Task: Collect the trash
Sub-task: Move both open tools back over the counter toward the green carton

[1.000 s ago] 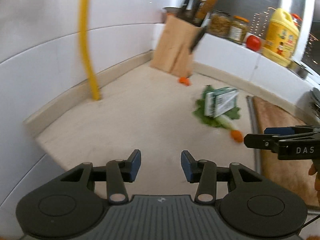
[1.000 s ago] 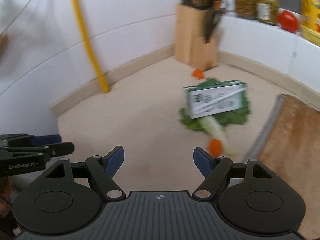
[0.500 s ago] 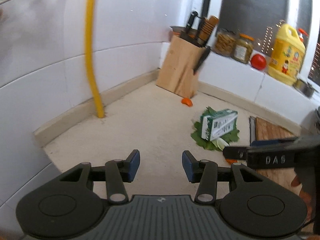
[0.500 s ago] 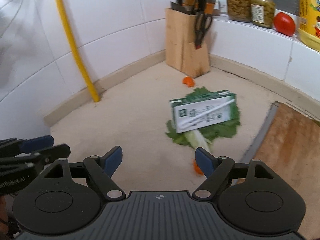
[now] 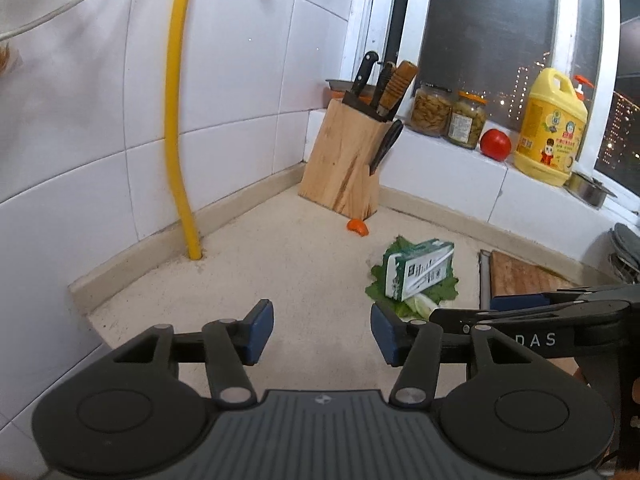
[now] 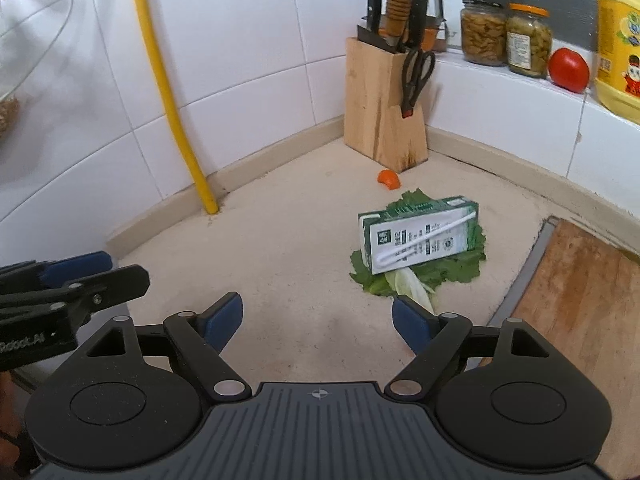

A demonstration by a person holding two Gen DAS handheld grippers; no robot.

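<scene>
carton [image 6: 418, 236] on leaf [image 6: 448, 270] beside chopping board [image 6: 580, 300]; left tongs [image 5: 322, 330] opening, right tongs [image 6: 318, 316] spread, both empty.

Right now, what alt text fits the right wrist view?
A green-and-white drink carton lies on a green lettuce leaf on a beige counter, ahead of the open, empty right hand-held gripper. An orange peel scrap sits by a wooden knife block.

White tiled walls [image 5: 240, 92], beige countertop [image 6: 300, 240], dark night window [image 5: 480, 32]
</scene>
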